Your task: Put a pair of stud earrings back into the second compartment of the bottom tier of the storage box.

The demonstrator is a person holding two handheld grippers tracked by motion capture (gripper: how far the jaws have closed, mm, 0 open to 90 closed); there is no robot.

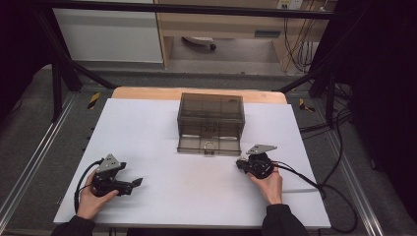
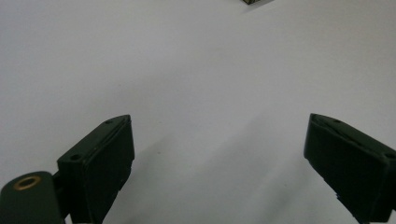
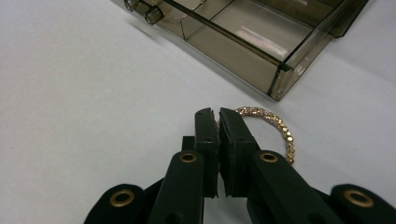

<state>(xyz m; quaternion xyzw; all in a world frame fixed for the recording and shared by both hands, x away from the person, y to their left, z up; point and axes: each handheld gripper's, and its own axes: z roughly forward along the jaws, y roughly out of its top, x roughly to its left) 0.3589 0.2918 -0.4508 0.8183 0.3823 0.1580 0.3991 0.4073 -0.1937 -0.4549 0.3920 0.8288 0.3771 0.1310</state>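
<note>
Right gripper view brings out what the camera overhead cannot: the right gripper has its two matte black jaws pressed nearly together on a gold bracelet, a chain of small sparkling beads or stones curving out to the right of the jaw tips and lying on the white surface. Just beyond it sits the corner of a smoky, see-through plastic box, its open tray split by thin partitions, with two small round knobs at its front edge.

Left gripper view shows the left gripper spread wide, both flat rubbery pads apart with nothing between them, above plain white surface.

High view shows what neither close camera does: the left gripper near the front left of the surface, well apart from the box, and the right gripper just beside the box's pulled-out bottom drawer. Each is held in a hand, the grey three-cornered plates facing up, black cables trailing off.
</note>
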